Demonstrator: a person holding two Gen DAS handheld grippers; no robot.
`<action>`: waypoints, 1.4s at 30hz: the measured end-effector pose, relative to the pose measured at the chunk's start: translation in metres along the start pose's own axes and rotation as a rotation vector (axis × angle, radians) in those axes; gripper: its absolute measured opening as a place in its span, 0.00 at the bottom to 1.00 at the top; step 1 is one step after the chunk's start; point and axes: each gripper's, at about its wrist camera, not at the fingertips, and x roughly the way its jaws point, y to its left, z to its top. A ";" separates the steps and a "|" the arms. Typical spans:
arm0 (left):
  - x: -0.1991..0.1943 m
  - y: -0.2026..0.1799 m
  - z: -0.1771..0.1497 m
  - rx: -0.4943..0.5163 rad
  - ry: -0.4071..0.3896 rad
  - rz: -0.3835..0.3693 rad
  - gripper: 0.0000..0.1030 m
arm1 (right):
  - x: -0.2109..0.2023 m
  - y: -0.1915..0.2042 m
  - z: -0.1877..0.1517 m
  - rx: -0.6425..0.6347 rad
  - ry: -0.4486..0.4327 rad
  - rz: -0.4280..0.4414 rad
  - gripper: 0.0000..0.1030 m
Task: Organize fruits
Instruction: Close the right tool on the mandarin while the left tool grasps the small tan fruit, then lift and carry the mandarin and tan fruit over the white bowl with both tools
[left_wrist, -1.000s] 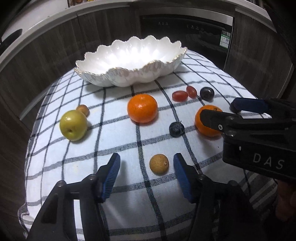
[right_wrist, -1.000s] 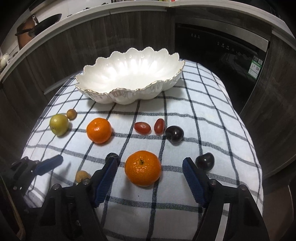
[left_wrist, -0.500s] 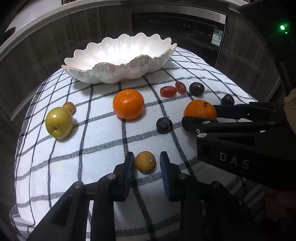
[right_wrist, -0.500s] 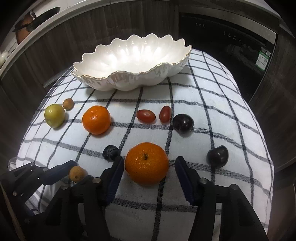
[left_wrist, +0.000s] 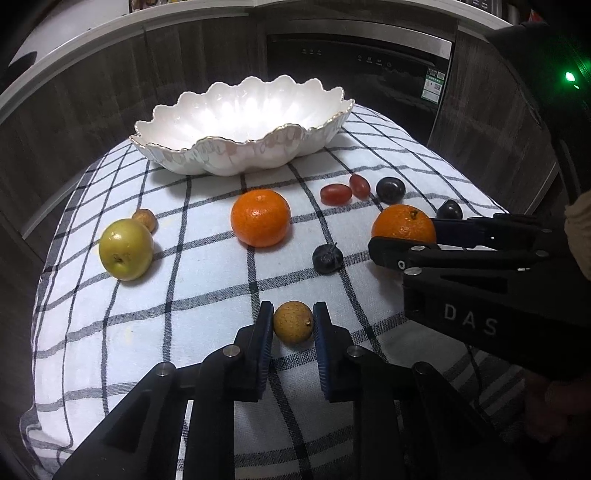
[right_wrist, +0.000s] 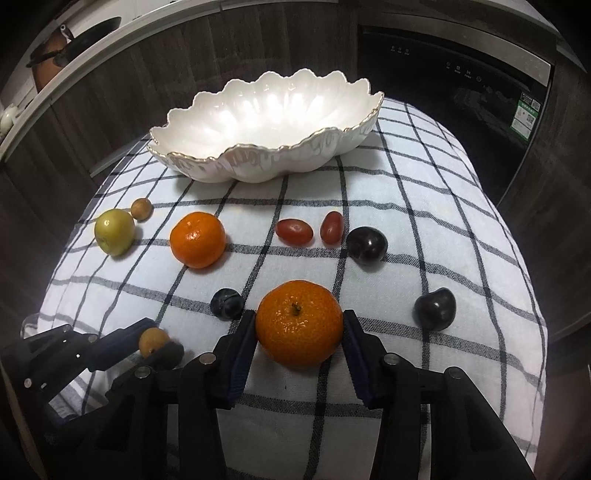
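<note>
The checked cloth (right_wrist: 424, 206) covers the work surface. The white scalloped bowl (right_wrist: 266, 110) sits at 12 o'clock on it and holds nothing.

Right gripper (right_wrist: 300, 341): jaws closing, both pads against the near tangerine (right_wrist: 299, 323) at 6 o'clock in the right wrist view. The fruit rests on the cloth.

Left gripper (left_wrist: 293, 325): jaws clamped on the small tan fruit (left_wrist: 293, 322) at 6 o'clock in the left wrist view, pads touching both sides. This fruit also rests on the cloth.

Loose fruit on the cloth, right wrist view, all outside the bowl:
- Second tangerine (right_wrist: 197, 239), 10 o'clock of the near one.
- Green apple (right_wrist: 114, 236), 9 o'clock, with a second small tan fruit (right_wrist: 142, 209) just beside it.
- Two dark plums (right_wrist: 366, 244) (right_wrist: 434, 308), 1 and 3 o'clock of the near tangerine.
- Two red grapes (right_wrist: 294, 232) (right_wrist: 331, 227), near each other at centre.
- Dark berry (right_wrist: 226, 303), just beside the right gripper's left pad.
</note>
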 end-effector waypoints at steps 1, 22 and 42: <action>-0.002 0.000 0.001 -0.002 -0.003 0.006 0.22 | -0.001 -0.001 0.001 -0.001 -0.003 0.000 0.45; -0.033 0.026 0.018 -0.050 -0.070 0.070 0.22 | -0.040 0.003 0.017 0.010 -0.064 -0.007 0.45; -0.041 0.046 0.068 -0.063 -0.105 0.101 0.22 | -0.051 0.005 0.062 0.001 -0.116 -0.018 0.45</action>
